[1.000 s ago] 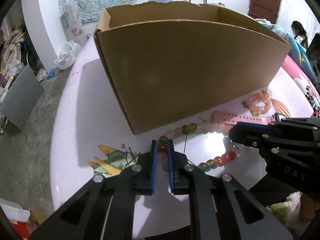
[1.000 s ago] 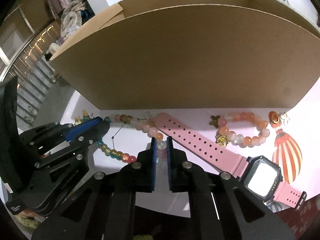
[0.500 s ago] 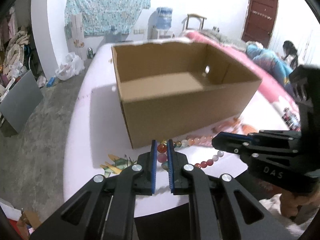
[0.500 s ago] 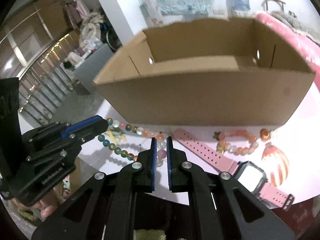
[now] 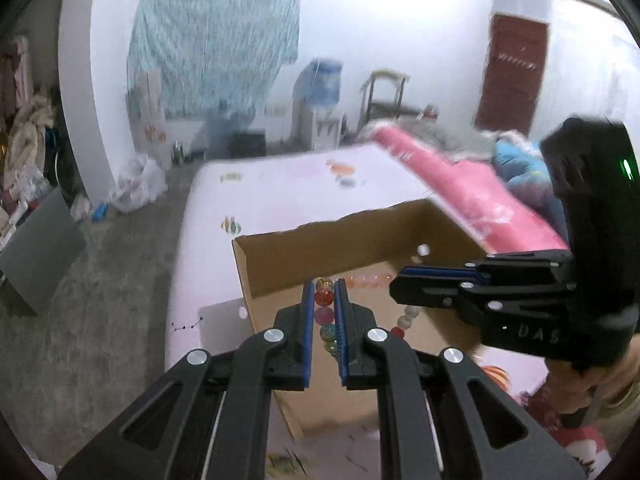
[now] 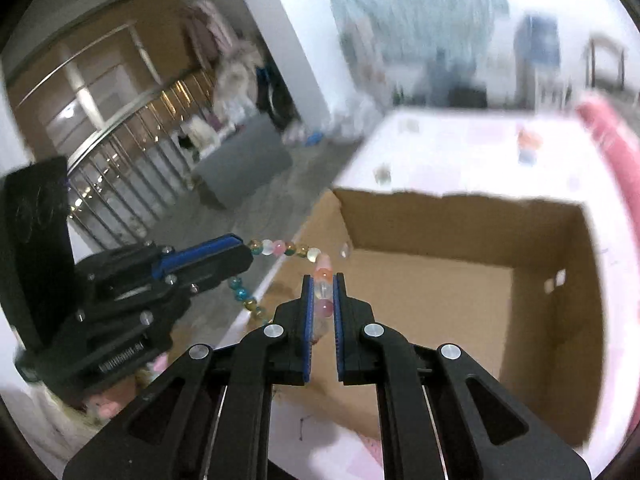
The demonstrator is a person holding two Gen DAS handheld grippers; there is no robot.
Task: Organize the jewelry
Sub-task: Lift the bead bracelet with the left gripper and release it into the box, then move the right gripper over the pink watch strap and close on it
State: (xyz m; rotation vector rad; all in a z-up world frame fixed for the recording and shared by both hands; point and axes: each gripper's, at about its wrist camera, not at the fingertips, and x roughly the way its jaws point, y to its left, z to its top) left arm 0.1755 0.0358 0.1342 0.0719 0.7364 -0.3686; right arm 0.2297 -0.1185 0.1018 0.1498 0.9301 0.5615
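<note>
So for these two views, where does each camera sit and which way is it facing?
Left wrist: sits on the left gripper, looks forward and down over the cardboard box; its fingers pinch the bead necklace; right gripper enters from the right.
Right wrist: sits on the right gripper, looks into the cardboard box; left gripper enters from the left.
Shared: box, bead necklace strung between both grippers.

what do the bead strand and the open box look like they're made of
Bead strand: probably glass or clear acrylic, glossy; the beads are translucent and catch highlights. The pictures cannot settle which.
Open box: corrugated cardboard, matte brown, with a ragged torn top edge.
</note>
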